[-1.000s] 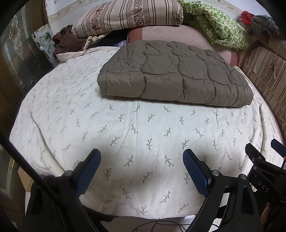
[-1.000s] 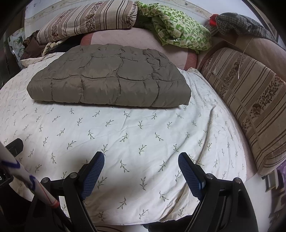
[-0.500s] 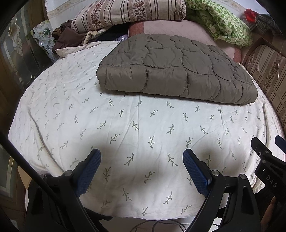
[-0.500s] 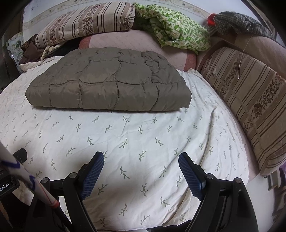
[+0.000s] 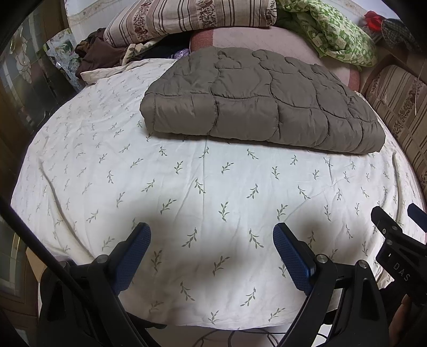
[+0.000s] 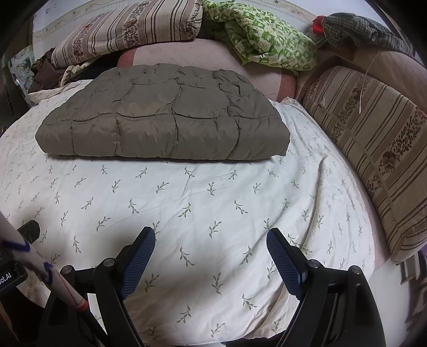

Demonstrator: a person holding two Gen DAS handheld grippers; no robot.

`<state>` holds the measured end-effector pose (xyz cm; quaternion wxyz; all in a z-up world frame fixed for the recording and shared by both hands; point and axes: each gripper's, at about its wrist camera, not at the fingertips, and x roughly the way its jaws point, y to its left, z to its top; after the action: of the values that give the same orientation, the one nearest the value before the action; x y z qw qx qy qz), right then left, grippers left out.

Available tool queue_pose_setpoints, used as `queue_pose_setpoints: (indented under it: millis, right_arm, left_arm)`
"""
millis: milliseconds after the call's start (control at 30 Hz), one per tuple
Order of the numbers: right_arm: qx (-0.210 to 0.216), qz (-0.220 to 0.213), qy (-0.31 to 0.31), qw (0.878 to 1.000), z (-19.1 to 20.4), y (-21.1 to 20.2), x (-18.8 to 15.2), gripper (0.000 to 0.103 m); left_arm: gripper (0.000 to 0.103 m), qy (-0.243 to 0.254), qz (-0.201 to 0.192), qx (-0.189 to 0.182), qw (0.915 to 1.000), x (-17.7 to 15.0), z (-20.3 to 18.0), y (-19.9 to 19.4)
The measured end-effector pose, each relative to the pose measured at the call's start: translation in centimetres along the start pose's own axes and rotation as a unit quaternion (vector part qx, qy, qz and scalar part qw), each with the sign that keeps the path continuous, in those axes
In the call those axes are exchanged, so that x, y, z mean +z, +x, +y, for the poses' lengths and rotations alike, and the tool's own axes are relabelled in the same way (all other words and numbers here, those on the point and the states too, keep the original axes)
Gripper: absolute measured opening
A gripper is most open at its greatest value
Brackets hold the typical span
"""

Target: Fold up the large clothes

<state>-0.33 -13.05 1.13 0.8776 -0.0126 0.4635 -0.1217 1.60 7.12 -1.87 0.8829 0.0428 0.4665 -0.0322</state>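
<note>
Nearest, left gripper above the front edge of the bed, blue-padded fingers spread wide apart, nothing between them. Right gripper alongside, likewise spread wide and holding nothing; seen also at the right margin of the left wrist view. Shadows of both on the bedsheet just ahead of the fingertips. Sheet white, printed with small green sprigs, lightly creased, draped over the bed's front edge.

Farther on, well apart from both grippers, folded brown quilted garment flat on the sheet toward the bed's far half, a thick rectangular pad with stitched panels, its folded edge facing the cameras. Touched by neither gripper.

Behind it, pink bolster across the head of the bed. On top, striped floral pillow to the left, crumpled green patterned cloth to the right. Dark brown clothing heaped at the far left. Along the right side, striped cushion leaning against the bed edge. At the far right corner, a checked grey fabric with a red item beside it.
</note>
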Motion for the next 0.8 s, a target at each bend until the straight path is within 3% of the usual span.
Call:
queue_pose_setpoints:
  millis: [800]
  right_arm:
    - [0.005, -0.025, 0.006, 1.000, -0.2, -1.9, -0.1, 0.089]
  left_arm:
    - [0.092, 0.001, -0.013, -0.006, 0.9999, -0.3, -0.1, -1.6]
